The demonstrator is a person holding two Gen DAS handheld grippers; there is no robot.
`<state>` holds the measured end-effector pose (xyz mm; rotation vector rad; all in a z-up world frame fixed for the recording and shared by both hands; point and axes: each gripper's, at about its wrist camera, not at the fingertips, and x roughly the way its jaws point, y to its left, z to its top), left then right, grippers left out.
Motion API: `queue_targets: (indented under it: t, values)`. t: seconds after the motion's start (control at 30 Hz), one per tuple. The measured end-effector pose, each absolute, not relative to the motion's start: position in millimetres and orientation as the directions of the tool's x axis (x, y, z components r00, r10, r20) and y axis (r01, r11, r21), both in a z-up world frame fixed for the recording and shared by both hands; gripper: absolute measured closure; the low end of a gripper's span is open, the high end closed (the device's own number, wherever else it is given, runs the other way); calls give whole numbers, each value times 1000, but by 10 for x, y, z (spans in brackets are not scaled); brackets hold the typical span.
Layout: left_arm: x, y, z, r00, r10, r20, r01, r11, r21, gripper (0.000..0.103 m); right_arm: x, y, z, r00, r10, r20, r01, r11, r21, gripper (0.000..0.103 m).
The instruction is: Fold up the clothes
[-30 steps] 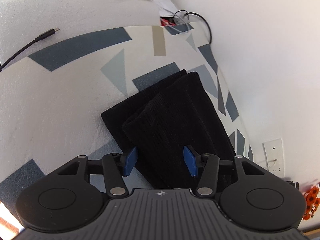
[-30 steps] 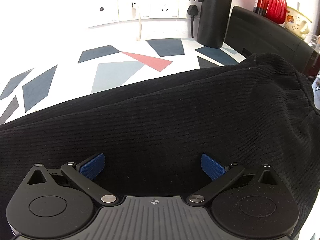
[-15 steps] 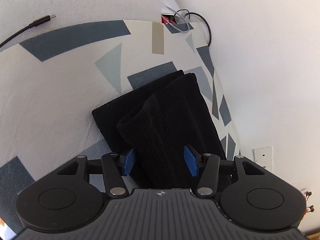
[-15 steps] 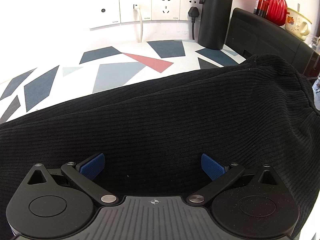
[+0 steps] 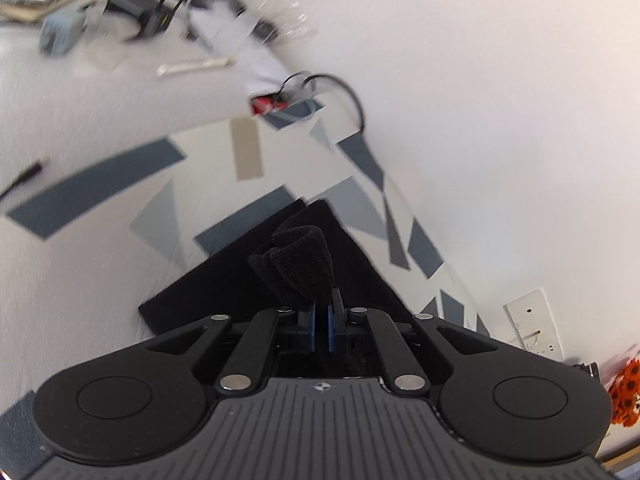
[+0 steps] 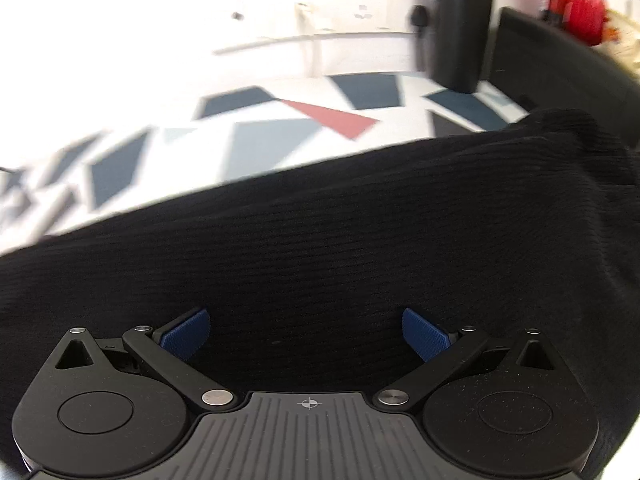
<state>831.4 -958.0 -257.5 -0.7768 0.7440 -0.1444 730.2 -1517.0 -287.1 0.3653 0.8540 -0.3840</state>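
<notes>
Between the blue pads of the left gripper [image 5: 320, 322], a bunched cuff or folded end of the black ribbed garment [image 5: 304, 264] is pinched tight; its jaws have just been closing and now stand nearly together with the knit standing up out of them. That gathered end rises directly ahead of the left jaws, and the flat folded layer beneath it runs away from them on a diagonal, its long axis pointing up and to the right across the patterned tabletop [image 5: 120, 184]. By my reading, the next move is to carry this end along that axis over the rest of the cloth, so the left hand is the one placed to lead. Close under the right gripper [image 6: 306, 334], the same black knit fills most of the view, its ribs running across; the right jaws stand wide, with fabric lying between and below the pads but not pressed by them as far as I can see. Beyond the cloth on the right side, a dark bottle [image 6: 460, 28] stands near wall sockets [image 6: 360, 4], and a red vase [image 6: 580, 4] sits farther right. Farther out on the left side lie a looped black cable [image 5: 348, 92] and blurred clutter; none of it sits in the fold's path.
</notes>
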Motion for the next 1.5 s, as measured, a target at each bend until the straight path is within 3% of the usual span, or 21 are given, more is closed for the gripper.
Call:
queue_targets:
  t: [0.2,0.33,0.43,0.5,0.53,0.63,0.77,0.87,0.93,1.0,1.03,1.07,1.23,1.3,1.4,1.5]
  values:
    - [8386,-9561,-2402,746,-436,-503,-75,696,-714,97,6510,-15523,-2272,755,-189,-628,508,775,377,1]
    - [8470,-9483,-2508,706,-468,-532,-79,694,-716,97,5728,-15681,-2141,723,-347,-597,662,593,457,1]
    - [8436,-9417,-2603,687,-480,-546,-90,689,-719,97,5412,-15559,-2280,605,-442,-662,767,548,335,1]
    - [8412,-9373,-2669,666,-488,-564,-101,690,-717,97,5333,-15400,-2391,570,-453,-685,769,587,252,9]
    - [8411,-9352,-2709,655,-489,-576,-109,692,-713,97,5325,-15318,-2436,576,-439,-689,752,616,236,15]
    - [8411,-9310,-2831,627,-489,-607,-140,695,-705,97,5393,-15029,-2578,591,-411,-694,689,704,169,18]
    - [8385,-9292,-2952,604,-483,-634,-187,687,-702,97,5670,-14677,-2807,530,-447,-720,597,800,-57,19]
    - [8365,-9271,-3010,591,-483,-646,-216,677,-704,97,5825,-14582,-2899,523,-456,-720,555,823,-118,36]
    - [8357,-9263,-3026,587,-485,-648,-228,669,-708,97,5941,-14585,-2904,513,-478,-713,568,812,-136,41]
    - [8358,-9269,-3028,588,-483,-648,-234,666,-709,97,5976,-14661,-2840,523,-485,-702,608,789,-92,49]
    - [8360,-9275,-3026,588,-481,-650,-237,666,-708,97,5980,-14716,-2805,540,-474,-695,619,783,-53,66]
    - [8362,-9282,-3023,588,-479,-652,-241,666,-706,97,5978,-14772,-2763,573,-439,-692,613,790,7,90]
    - [8315,-9285,-2980,615,-459,-641,-240,665,-707,97,5748,-14897,-2178,682,-420,-598,636,745,202,92]
    - [8280,-9257,-3044,613,-466,-638,-261,643,-720,97,5674,-14936,-2223,663,-423,-617,645,741,185,92]
    - [8235,-9213,-3123,601,-463,-651,-295,628,-720,97,5571,-15010,-2581,572,-328,-752,710,658,252,93]
    - [8238,-9191,-3129,597,-461,-656,-297,632,-716,97,5470,-14994,-2582,609,-279,-743,699,631,336,92]
